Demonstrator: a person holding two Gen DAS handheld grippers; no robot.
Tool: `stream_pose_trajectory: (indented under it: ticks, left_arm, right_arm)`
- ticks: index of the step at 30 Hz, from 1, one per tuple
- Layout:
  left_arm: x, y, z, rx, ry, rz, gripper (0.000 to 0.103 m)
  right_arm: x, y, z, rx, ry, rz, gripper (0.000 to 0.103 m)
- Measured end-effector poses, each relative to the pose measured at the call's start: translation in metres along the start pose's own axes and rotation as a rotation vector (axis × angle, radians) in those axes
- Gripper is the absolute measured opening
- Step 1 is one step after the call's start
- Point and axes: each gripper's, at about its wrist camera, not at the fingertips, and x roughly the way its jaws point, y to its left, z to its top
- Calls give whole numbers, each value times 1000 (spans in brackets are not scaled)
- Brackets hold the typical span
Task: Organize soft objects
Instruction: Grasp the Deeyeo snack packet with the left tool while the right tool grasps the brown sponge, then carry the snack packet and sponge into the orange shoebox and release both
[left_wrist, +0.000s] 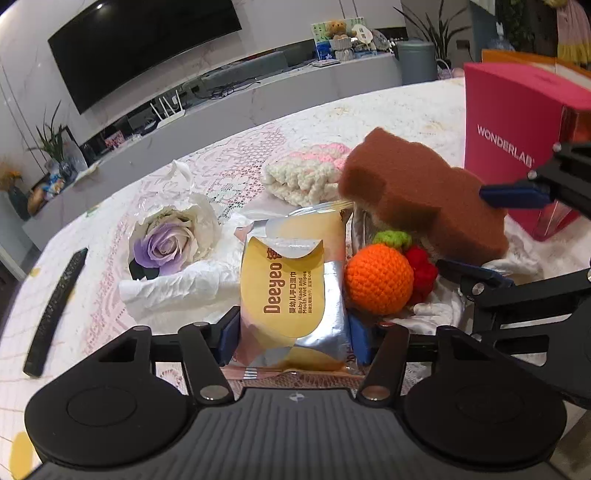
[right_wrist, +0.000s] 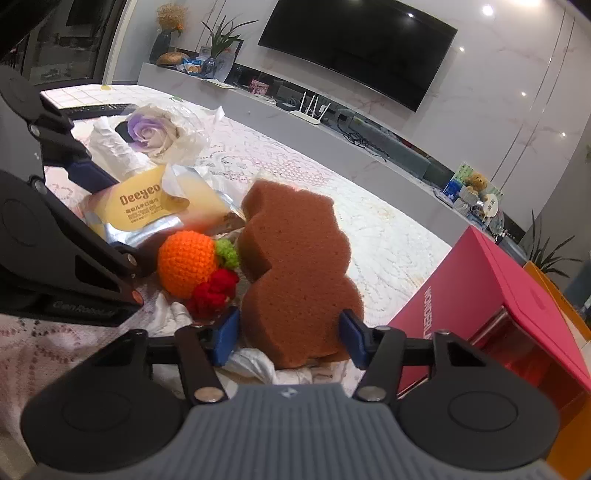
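Observation:
A yellow and silver pack of baby wet wipes (left_wrist: 291, 291) lies between the blue pads of my left gripper (left_wrist: 294, 339), which press on both of its sides. My right gripper (right_wrist: 290, 338) is shut on a brown lobed sponge (right_wrist: 295, 266), held upright on edge. In the left wrist view the sponge (left_wrist: 424, 195) hangs tilted over the pile, between the right gripper's fingers. A crocheted orange (left_wrist: 378, 278) with a green top and a red crochet piece (left_wrist: 421, 269) lie on white tissue between the pack and the sponge.
A purple rose (left_wrist: 166, 243) in white wrapping sits left of the pack. A cream and pink knitted piece (left_wrist: 306, 177) lies behind it. A pink box (left_wrist: 517, 122) stands at the right, and a black remote (left_wrist: 55, 310) lies at the left on the lace cloth (left_wrist: 399, 110).

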Motion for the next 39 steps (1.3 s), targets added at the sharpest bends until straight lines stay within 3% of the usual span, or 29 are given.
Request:
stream_pose_trajectory:
  ticks: [6, 11, 19, 24, 35, 39]
  left_arm:
    - [-14, 7, 1, -49, -53, -10, 59]
    - [-27, 13, 2, -102, -100, -7, 58]
    - [-56, 28, 5, -207, -185, -39, 58]
    - [-69, 24, 2, -200, -187, -98, 58]
    - [-97, 15, -3, -207, -253, -72, 58]
    - [-112, 13, -2, -262, -267, -65, 58]
  right_arm:
    - [-12, -7, 4, 59, -37, 13, 43]
    - [-23, -5, 4, 65, -72, 25, 39]
    - [-45, -4, 5, 94, -156, 20, 38]
    - [-55, -2, 0, 106, -153, 38, 38]
    - [-93, -5, -6, 126, -190, 30, 38]
    - [-116, -10, -8, 161, -209, 29, 38]
